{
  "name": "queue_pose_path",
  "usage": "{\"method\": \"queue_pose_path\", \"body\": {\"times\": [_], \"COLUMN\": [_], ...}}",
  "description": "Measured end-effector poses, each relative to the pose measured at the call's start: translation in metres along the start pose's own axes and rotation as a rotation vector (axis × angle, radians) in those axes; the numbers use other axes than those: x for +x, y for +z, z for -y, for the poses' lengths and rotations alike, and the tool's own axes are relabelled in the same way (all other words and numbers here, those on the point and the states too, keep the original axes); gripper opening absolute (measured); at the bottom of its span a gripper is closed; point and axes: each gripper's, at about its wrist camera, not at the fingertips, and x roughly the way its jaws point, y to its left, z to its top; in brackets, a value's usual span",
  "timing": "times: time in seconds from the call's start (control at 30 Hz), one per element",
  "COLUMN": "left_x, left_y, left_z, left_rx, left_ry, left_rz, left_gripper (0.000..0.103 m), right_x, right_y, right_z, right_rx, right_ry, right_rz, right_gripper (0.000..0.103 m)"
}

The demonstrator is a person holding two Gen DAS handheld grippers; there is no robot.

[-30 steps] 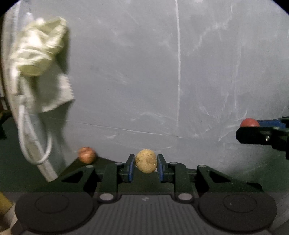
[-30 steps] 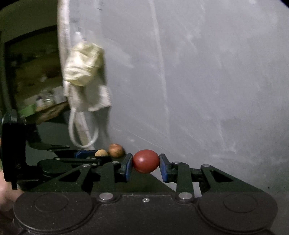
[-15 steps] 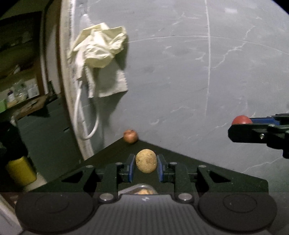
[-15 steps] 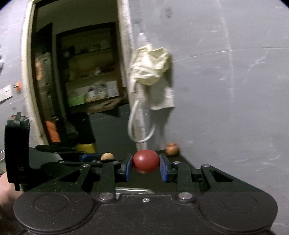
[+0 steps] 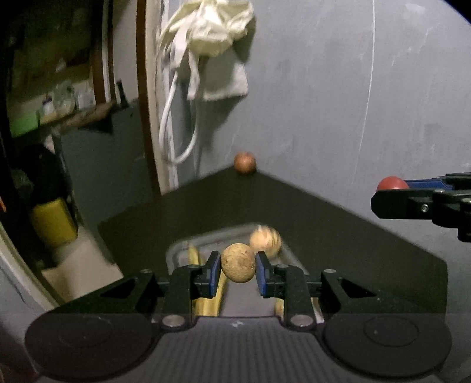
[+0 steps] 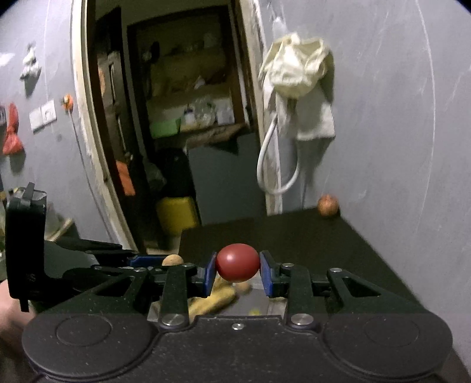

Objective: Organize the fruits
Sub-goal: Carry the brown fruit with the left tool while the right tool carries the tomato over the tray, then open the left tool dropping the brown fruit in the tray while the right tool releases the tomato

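My left gripper (image 5: 238, 267) is shut on a round tan fruit (image 5: 238, 266) and holds it above a metal tray (image 5: 176, 250) on the dark table. The tray holds another tan fruit (image 5: 266, 237) and bananas (image 5: 206, 303). My right gripper (image 6: 238, 266) is shut on a red fruit (image 6: 238, 266), also above the tray (image 6: 259, 303), where bananas (image 6: 212, 297) lie. The right gripper shows at the right edge of the left wrist view (image 5: 391, 188); the left gripper shows at the left of the right wrist view (image 6: 167, 260). A reddish-brown fruit (image 5: 244, 163) sits in the table's far corner by the wall, and shows in the right wrist view (image 6: 327, 205).
The dark table (image 5: 338, 229) stands in a corner against a grey wall (image 5: 338, 88). A cream cloth (image 5: 212, 26) and a white hose (image 5: 173, 132) hang by a doorway at the left. A yellow container (image 6: 176, 215) stands on the floor beyond the door.
Both grippers have tilted downward, so the table, the tray and its fruits have come into view below them. Each still holds its fruit.
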Motion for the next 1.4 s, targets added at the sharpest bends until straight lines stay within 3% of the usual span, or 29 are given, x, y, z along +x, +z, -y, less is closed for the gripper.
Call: {"method": "queue_pose_path", "body": {"times": [0.27,0.5,0.9,1.4], "left_x": [0.029,0.045,0.055,0.055], "left_y": [-0.073,-0.089,-0.096,-0.097], "left_z": [-0.005,-0.009,-0.001,0.001], "left_rx": [-0.037,-0.029,-0.004,0.018], "left_ry": [-0.041,-0.03,-0.022,-0.011], "left_rz": [-0.165,-0.218,-0.239,-0.237], "left_gripper": [0.027,0.027,0.028,0.028], "right_x": [0.043,0.089,0.112,0.114], "right_y": [-0.065,-0.104,-0.115,-0.117], "right_z": [-0.002,-0.003,0.0,0.0], "right_rx": [0.014,-0.001,-0.04,-0.052], "right_ry": [-0.023,-0.049,-0.056,-0.064], "right_rz": [-0.186,-0.31,-0.36,-0.372], "right_gripper": [0.033,0.033,0.034,0.037]}}
